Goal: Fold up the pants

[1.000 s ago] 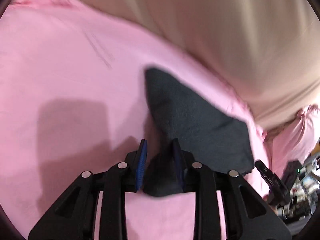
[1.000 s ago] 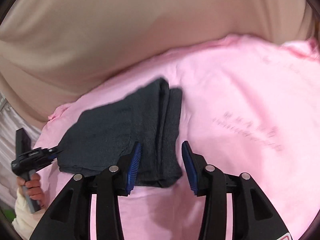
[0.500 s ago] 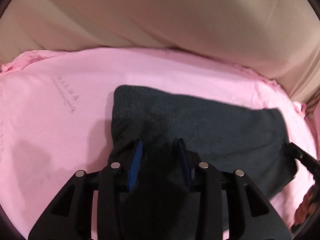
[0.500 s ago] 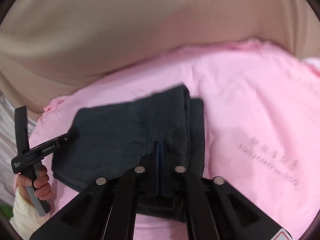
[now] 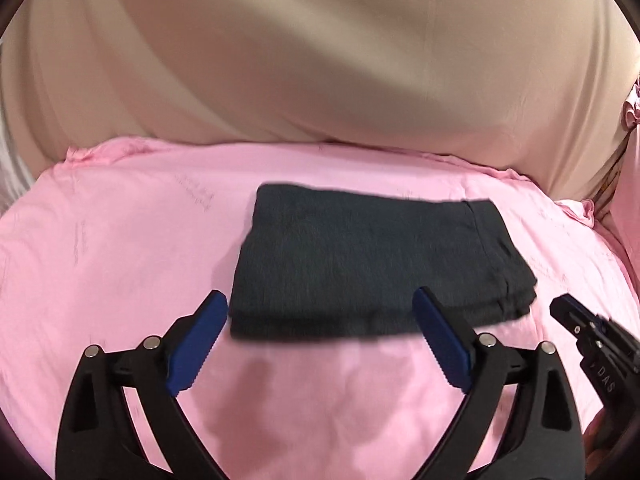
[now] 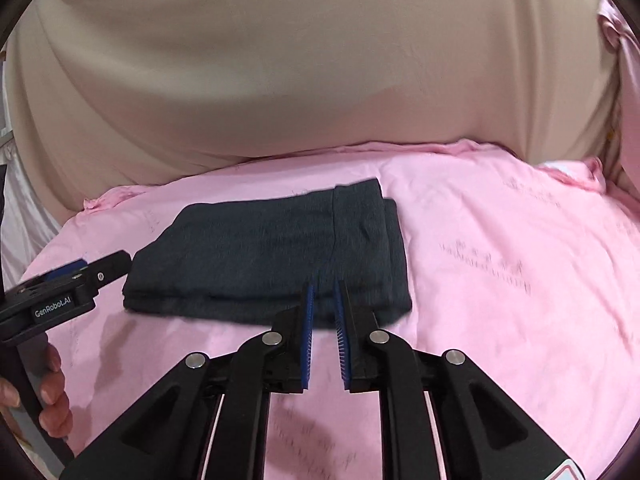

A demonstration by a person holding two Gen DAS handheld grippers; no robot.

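Observation:
The dark grey pants [image 5: 372,264] lie flat on the pink sheet as a folded rectangle, also in the right wrist view [image 6: 260,256]. My left gripper [image 5: 320,304] sits just short of their near edge; its jaws are opening wide and nothing is between them. In the right wrist view the left gripper [image 6: 80,276] reaches in beside the pants' left end. My right gripper [image 6: 324,292] hovers over the pants' near edge by the waistband; its jaws are opening with a narrow gap and hold no cloth. The right gripper [image 5: 580,328] shows near the pants' right corner.
A pink sheet [image 5: 120,260] with faint print covers the whole work surface. A beige fabric wall [image 5: 320,60] rises close behind it. A person's hand [image 6: 52,392] grips the left gripper's handle at the lower left. Pink ruffled cloth [image 6: 612,32] hangs at the far right.
The left gripper let go of the pants, spread wide and drew back. The right gripper closed, then parted slightly and pulled back. The pants now lie flat and folded.

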